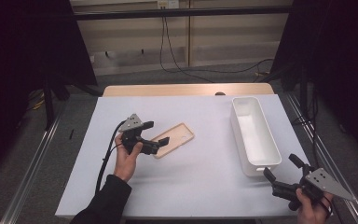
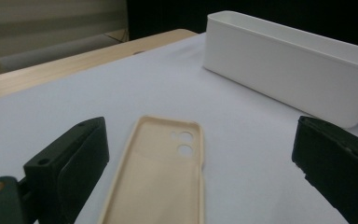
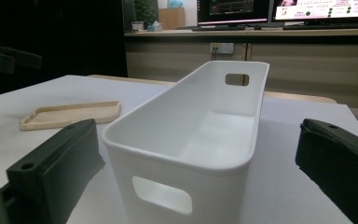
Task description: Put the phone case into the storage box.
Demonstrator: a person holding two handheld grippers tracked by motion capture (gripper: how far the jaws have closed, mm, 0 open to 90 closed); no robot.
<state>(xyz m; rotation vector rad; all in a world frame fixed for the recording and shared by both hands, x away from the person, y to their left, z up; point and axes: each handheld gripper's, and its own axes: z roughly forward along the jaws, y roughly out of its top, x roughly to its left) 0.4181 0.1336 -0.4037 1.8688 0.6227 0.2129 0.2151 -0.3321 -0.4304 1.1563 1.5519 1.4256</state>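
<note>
The flat beige silicone phone case point(image 1: 173, 140) lies inside-up near the middle of the white tabletop point(image 1: 200, 177). The left gripper point(image 1: 157, 138) straddles its near end, jaws spread wide. The right gripper point(image 1: 279, 171), jaws also apart, faces the long white plastic bin point(image 1: 254, 135) along the right edge.

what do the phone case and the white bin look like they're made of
Phone case: probably soft silicone or rubbery plastic, beige with a matte finish; thin raised rim, no glare. White bin: likely rigid moulded plastic, smooth with a slight sheen; rounded rim and cut-out handle slots suggest this.
</note>
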